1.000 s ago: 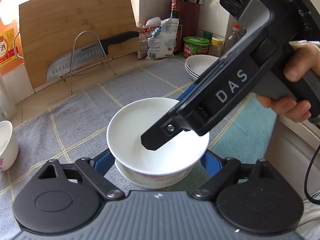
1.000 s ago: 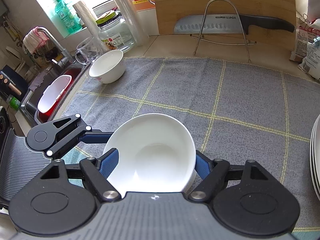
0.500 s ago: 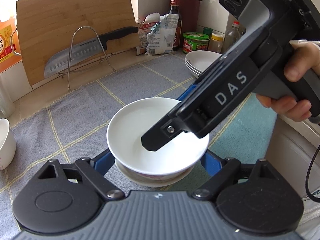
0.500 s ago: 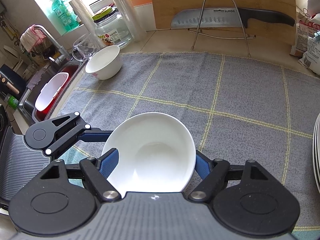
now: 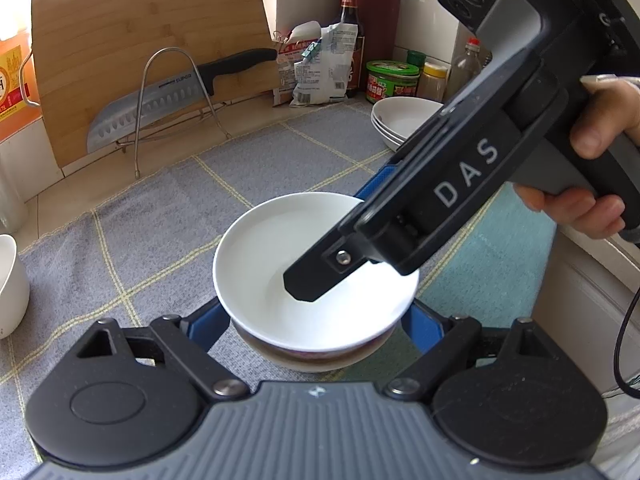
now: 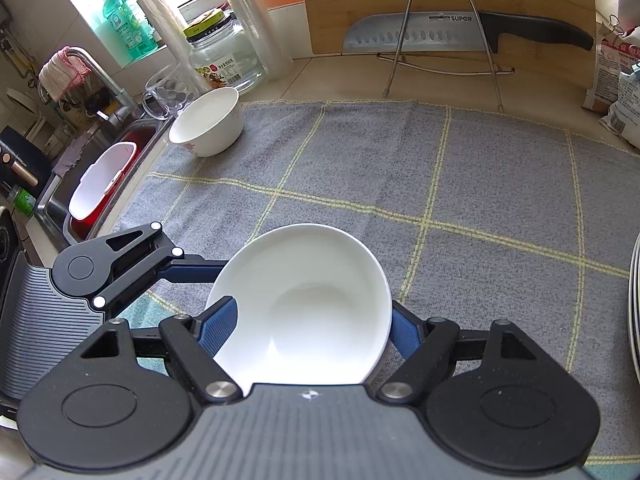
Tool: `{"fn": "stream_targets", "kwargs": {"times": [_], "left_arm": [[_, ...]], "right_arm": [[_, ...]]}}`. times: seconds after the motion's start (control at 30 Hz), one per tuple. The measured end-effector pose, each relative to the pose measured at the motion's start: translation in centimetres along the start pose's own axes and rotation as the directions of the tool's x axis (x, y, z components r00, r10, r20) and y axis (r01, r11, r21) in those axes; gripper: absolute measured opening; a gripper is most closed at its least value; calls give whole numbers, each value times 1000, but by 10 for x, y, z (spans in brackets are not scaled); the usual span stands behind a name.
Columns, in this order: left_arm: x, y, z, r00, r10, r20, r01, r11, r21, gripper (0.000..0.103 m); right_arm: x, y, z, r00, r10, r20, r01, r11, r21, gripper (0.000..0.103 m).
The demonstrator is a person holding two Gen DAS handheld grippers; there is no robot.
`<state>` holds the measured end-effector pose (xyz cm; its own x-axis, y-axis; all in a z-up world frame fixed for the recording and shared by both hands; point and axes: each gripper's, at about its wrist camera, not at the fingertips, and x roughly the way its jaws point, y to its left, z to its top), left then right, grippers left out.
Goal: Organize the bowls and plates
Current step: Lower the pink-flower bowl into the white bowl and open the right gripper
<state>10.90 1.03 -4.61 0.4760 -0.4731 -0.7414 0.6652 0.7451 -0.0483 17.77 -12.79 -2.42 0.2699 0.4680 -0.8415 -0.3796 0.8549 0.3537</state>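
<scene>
both grippers, left gripper [image 5: 316, 320] and right gripper [image 6: 306, 326], seemingly have fingers clamped on stacked bowls [image 5: 280, 252].

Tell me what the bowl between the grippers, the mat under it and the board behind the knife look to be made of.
Bowl: probably glazed ceramic; smooth glossy white with soft highlights.
Mat: woven fabric, matte grey with yellow grid lines and a fuzzy surface.
Board: wood or bamboo; light brown with visible grain, unglossed.

Open grey mat [image 6: 460, 168] ahead; lone bowl [image 6: 208, 124] blocks far-left corner, stacked plates [image 5: 404, 120] far right, knife rack [image 6: 440, 40] along back wall.
</scene>
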Motion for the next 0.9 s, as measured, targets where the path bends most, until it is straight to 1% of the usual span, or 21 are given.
{"fn": "stream_targets", "kwargs": {"times": [0.37, 0.47, 0.53, 0.6, 0.7, 0.9], "left_arm": [[2, 1, -1, 1000, -6, 2, 6, 1000, 4, 92], [4, 0, -2, 1000, 2, -4, -2, 1000, 13, 93], [1, 1, -2, 1000, -11, 9, 11, 1000, 9, 96], [-2, 2, -2, 1000, -22, 17, 22, 1000, 0, 97], [-5, 4, -5, 1000, -15, 16, 15, 1000, -1, 98], [-17, 6, -14, 1000, -18, 15, 19, 1000, -13, 98]], "right_arm": [[1, -2, 0, 1000, -2, 1, 2, 1000, 5, 84], [2, -2, 0, 1000, -2, -3, 2, 1000, 5, 90], [2, -1, -1, 1000, -8, 2, 8, 1000, -5, 95], [2, -1, -1, 1000, -9, 2, 9, 1000, -7, 96], [0, -1, -2, 1000, -19, 12, 19, 1000, -9, 98], [-3, 4, -2, 998, -44, 40, 46, 998, -35, 99]]}}
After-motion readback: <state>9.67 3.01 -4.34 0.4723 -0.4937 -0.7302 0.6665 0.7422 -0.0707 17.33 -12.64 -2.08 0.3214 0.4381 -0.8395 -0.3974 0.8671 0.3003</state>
